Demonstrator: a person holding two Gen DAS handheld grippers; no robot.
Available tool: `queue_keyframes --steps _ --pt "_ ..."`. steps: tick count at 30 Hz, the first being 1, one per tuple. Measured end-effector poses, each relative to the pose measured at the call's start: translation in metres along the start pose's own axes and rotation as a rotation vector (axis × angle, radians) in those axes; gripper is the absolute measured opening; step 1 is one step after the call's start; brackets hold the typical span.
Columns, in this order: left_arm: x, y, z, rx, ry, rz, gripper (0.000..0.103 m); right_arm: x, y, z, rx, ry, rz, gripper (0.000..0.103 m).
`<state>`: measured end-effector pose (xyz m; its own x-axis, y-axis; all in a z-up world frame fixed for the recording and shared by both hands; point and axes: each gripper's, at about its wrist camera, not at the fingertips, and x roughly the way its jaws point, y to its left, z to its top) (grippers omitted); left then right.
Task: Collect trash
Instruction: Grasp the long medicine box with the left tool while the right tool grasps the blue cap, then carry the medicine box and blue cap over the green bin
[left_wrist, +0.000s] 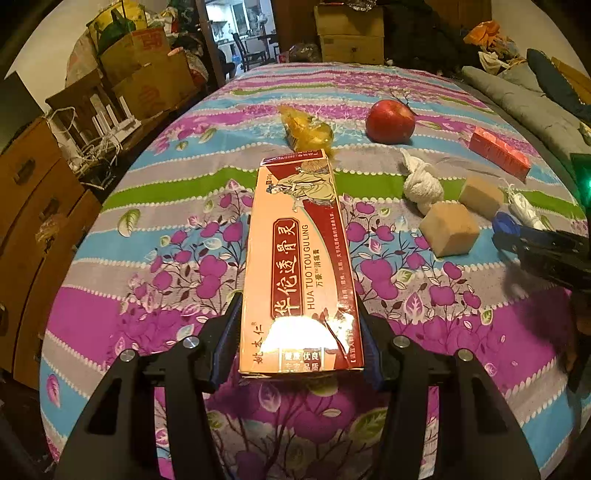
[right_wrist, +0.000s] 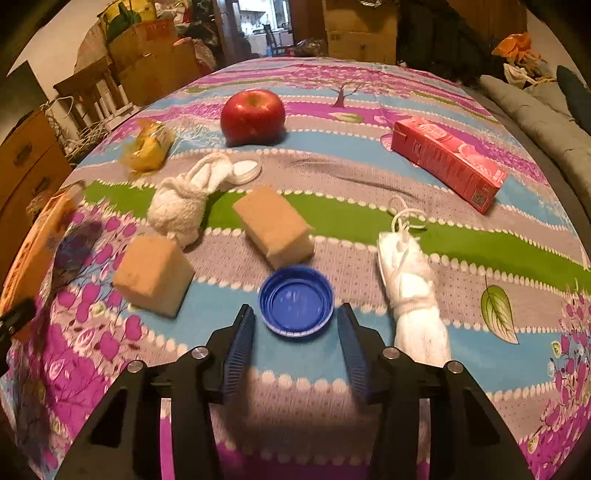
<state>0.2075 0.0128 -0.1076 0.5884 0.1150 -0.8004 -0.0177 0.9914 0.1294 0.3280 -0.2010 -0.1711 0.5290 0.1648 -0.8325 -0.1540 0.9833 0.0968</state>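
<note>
My left gripper (left_wrist: 299, 328) is shut on a long orange and red ointment carton (left_wrist: 301, 258), held above the flowered bedspread (left_wrist: 166, 229); the carton also shows blurred at the left edge of the right wrist view (right_wrist: 40, 236). My right gripper (right_wrist: 295, 336) is open, its fingers either side of a blue bottle cap (right_wrist: 295, 301) that lies on the spread, not gripped. The right gripper also shows at the right of the left wrist view (left_wrist: 546, 254). A yellow crumpled wrapper (right_wrist: 149, 146), a pink carton (right_wrist: 448, 160), a clear lid (right_wrist: 243, 170) and two knotted white cloths (right_wrist: 412, 291) (right_wrist: 184, 201) lie around.
A red apple (right_wrist: 253, 116) sits at the back. Two tan sponge blocks (right_wrist: 153, 275) (right_wrist: 275, 227) lie just beyond the cap. Wooden drawers (left_wrist: 33, 206) and cardboard boxes (left_wrist: 147, 62) stand to the left, grey bedding (right_wrist: 532, 107) to the right.
</note>
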Motion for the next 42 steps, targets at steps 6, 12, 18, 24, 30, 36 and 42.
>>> queue_keyframes --steps 6,12,18,24,30,36,42 --pt "-0.023 -0.004 -0.001 0.026 -0.052 0.012 0.053 -0.027 -0.003 -0.017 0.074 -0.041 0.039 0.040" --pt "-0.056 -0.012 -0.016 0.073 -0.096 0.008 0.053 -0.110 0.018 -0.075 0.131 -0.069 0.086 0.040" --pt "-0.090 -0.022 -0.043 0.118 -0.092 -0.036 0.053 -0.170 0.033 -0.136 0.256 -0.053 0.157 0.040" --pt "-0.124 -0.041 -0.078 0.209 -0.091 -0.095 0.053 -0.220 0.050 -0.186 0.333 -0.044 0.202 0.040" --pt "-0.151 -0.057 -0.087 0.262 -0.133 -0.149 0.053 -0.273 0.044 -0.214 0.364 -0.101 0.148 0.040" --pt "-0.183 -0.098 -0.069 0.341 -0.212 -0.233 0.053 -0.326 0.011 -0.223 0.418 -0.205 0.059 0.040" --pt "-0.217 -0.163 -0.049 0.432 -0.252 -0.381 0.053 -0.402 -0.035 -0.237 0.491 -0.340 -0.064 0.040"
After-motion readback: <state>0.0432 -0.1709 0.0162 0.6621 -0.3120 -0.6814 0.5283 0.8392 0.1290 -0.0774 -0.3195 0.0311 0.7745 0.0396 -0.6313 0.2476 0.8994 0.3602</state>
